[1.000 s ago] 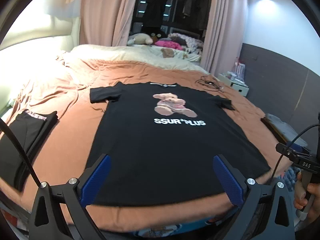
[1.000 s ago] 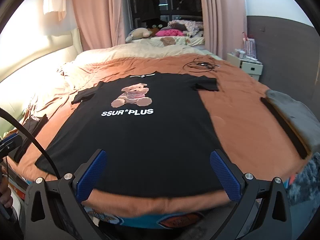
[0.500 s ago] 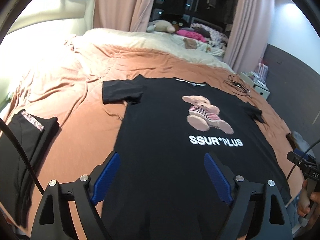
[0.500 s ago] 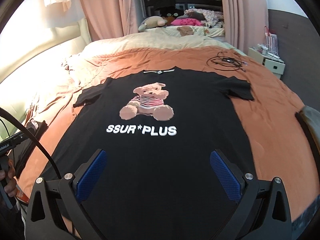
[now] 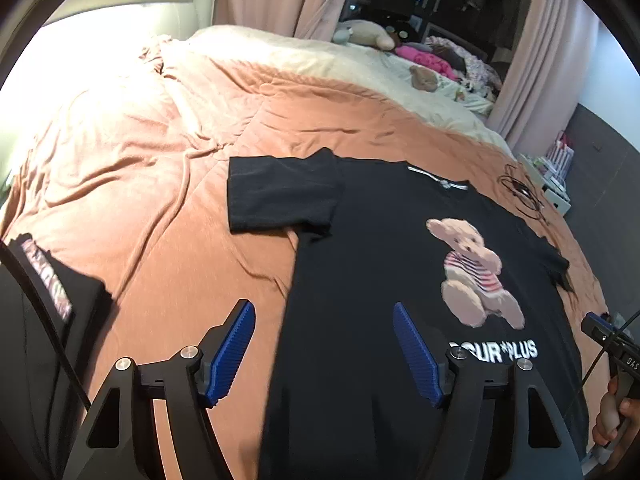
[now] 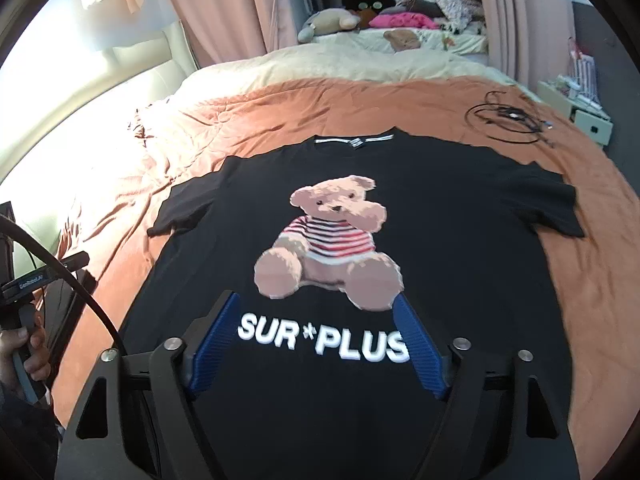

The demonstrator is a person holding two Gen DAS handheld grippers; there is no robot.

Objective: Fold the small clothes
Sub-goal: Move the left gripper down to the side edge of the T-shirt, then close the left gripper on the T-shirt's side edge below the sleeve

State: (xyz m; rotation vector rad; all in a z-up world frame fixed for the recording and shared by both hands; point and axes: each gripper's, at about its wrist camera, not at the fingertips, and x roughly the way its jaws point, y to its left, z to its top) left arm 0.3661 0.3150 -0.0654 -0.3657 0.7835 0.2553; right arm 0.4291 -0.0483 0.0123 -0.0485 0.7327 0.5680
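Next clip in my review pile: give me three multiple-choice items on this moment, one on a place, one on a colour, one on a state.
1. Where does the coiled black cable lie?
A. On the orange bedspread beyond the shirt's sleeve
B. On the shirt's bear print
C. On the folded dark garment

2. What colour is the T-shirt with the bear print?
A. White
B. Black
C. Pink

3. What state is the T-shirt in?
A. Folded in half
B. Rolled into a bundle
C. Spread flat, both sleeves out

Answers:
1 A: the right wrist view shows the cable on bare bedspread, apart from the shirt.
2 B: the fabric is black around the tan bear and white lettering.
3 C: both sleeves lie outward and the whole front shows, with no fold yet.
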